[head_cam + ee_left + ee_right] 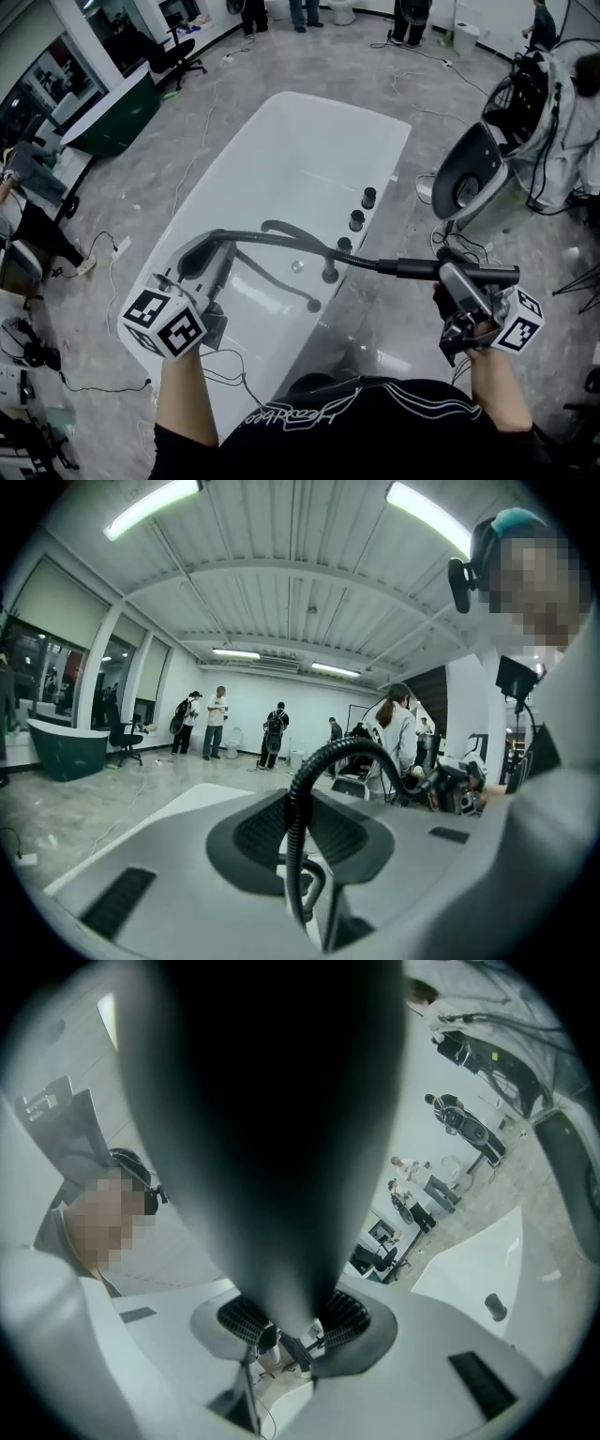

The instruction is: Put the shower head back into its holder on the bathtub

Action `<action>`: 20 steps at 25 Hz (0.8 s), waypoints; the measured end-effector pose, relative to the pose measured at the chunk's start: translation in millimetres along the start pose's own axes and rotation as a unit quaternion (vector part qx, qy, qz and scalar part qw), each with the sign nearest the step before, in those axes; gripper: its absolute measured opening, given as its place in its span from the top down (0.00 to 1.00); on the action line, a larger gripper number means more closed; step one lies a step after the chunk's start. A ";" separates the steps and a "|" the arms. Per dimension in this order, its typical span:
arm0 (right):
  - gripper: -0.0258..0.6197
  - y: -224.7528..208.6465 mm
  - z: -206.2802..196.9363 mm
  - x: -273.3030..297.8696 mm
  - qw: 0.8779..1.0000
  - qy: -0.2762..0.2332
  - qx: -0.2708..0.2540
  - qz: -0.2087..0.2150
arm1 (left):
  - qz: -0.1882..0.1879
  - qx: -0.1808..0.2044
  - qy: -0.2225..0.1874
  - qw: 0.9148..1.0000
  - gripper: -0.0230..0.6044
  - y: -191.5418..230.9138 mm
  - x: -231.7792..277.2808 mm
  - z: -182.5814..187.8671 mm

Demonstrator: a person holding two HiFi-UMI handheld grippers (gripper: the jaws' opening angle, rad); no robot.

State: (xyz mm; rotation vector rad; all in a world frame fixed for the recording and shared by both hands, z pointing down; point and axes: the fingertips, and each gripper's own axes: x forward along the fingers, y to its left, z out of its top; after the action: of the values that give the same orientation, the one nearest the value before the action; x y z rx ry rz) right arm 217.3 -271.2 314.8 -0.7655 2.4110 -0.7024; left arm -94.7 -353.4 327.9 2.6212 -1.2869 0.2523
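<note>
- Where the head view shows the near left rim of the bathtub (300, 159), the left tool (202, 258) hangs above it, with its marker cube (164, 323) toward the person.
- Its jaws are pinched on the black ribbed hose (253, 236). In the left gripper view the hose (292, 808) rises from between the pads and curls over to the right.
- From that grip the hose arches across the near end of the white tub toward the right.
- A row of dark round fittings (356, 220) stands along the tub's right rim. I cannot tell which one is the holder.
- The shower head (417, 269) is held roughly level in the air, just right of that rim. It is near the lowest fitting but apart from it.
- The right tool (452, 279) is clamped on the shower head's handle, which fills the right gripper view as a dark blurred mass (272, 1129) wedged between the jaws.
</note>
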 end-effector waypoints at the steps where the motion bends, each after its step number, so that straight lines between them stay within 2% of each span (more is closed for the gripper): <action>1: 0.75 0.0 -0.7 0.5 1.000 0.002 0.001 -0.004 | 0.000 -0.002 0.006 1.000 0.86 1.3 0.0 -8.4; 12: 0.75 -1.3 0.0 -4.3 1.000 0.011 0.006 -0.021 | -0.030 -0.072 0.055 0.995 0.86 -17.9 25.4 -107.0; 20: 0.75 -2.9 -7.1 -2.1 0.999 0.020 0.003 -0.029 | -0.045 -0.081 0.088 0.992 0.86 -23.4 53.9 -170.3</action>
State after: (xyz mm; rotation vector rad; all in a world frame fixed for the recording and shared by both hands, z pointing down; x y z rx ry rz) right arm 215.6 -269.7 322.5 -0.8287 2.4300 -0.7529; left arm -53.8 -335.7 502.5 2.4510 -1.0807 0.3415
